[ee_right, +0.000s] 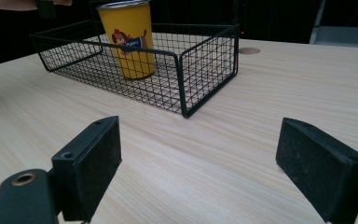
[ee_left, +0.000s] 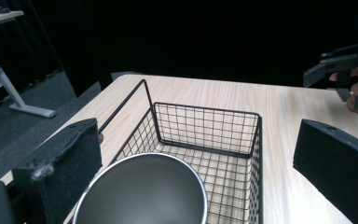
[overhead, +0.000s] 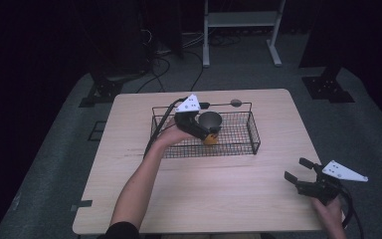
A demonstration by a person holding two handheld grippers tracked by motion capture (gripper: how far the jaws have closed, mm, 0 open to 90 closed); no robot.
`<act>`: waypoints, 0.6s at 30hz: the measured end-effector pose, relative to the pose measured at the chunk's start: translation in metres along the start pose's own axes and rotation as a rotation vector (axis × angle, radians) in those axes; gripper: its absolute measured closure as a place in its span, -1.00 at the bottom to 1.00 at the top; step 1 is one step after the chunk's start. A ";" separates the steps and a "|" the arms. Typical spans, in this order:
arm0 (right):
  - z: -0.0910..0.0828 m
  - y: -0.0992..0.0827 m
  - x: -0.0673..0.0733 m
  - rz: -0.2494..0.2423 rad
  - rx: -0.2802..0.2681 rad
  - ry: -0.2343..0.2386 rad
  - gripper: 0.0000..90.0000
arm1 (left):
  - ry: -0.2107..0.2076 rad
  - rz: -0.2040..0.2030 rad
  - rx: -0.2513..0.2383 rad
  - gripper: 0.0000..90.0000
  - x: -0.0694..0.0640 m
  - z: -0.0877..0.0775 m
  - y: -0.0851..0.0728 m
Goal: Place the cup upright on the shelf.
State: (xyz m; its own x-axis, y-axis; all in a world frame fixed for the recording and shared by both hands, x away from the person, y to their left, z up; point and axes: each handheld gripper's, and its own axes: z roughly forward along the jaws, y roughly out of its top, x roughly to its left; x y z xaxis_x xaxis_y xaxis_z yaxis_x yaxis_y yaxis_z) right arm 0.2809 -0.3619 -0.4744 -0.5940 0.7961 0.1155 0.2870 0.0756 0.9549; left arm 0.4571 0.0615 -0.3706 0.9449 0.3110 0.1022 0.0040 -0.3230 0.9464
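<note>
Inside the black wire basket [overhead: 252, 133], the yellow metal cup [ee_right: 127, 39] already stands upright; left gripper [overhead: 201, 130] spread around it, right gripper [overhead: 298, 171] spread, idle; only withdrawal seems left.

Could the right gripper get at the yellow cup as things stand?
Probably yes: the right gripper is open over bare table, and the yellow cup stands upright in the wire basket. The left gripper, open around the cup's rim, may crowd it.

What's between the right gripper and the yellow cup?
Bare table, then the wire basket's near wall; the yellow cup stands inside, in the right gripper view.
</note>
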 end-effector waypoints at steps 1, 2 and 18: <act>0.000 0.000 0.000 -0.001 -0.001 0.000 -0.71 | 0.002 0.002 -0.006 -0.99 -0.003 -0.003 0.000; 0.000 0.000 0.000 -0.001 -0.001 0.000 -0.71 | 0.002 0.002 -0.006 -0.99 -0.003 -0.003 0.000; 0.001 0.000 0.001 -0.009 0.005 -0.002 -0.71 | 0.016 -0.001 -0.056 -0.99 -0.025 -0.027 -0.005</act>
State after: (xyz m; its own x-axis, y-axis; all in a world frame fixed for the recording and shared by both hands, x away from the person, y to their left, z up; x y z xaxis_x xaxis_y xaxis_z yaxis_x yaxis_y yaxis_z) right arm 0.2810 -0.3607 -0.4746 -0.5952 0.7964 0.1068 0.2857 0.0856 0.9545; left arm 0.4248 0.0798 -0.3696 0.9396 0.3257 0.1057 -0.0138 -0.2723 0.9621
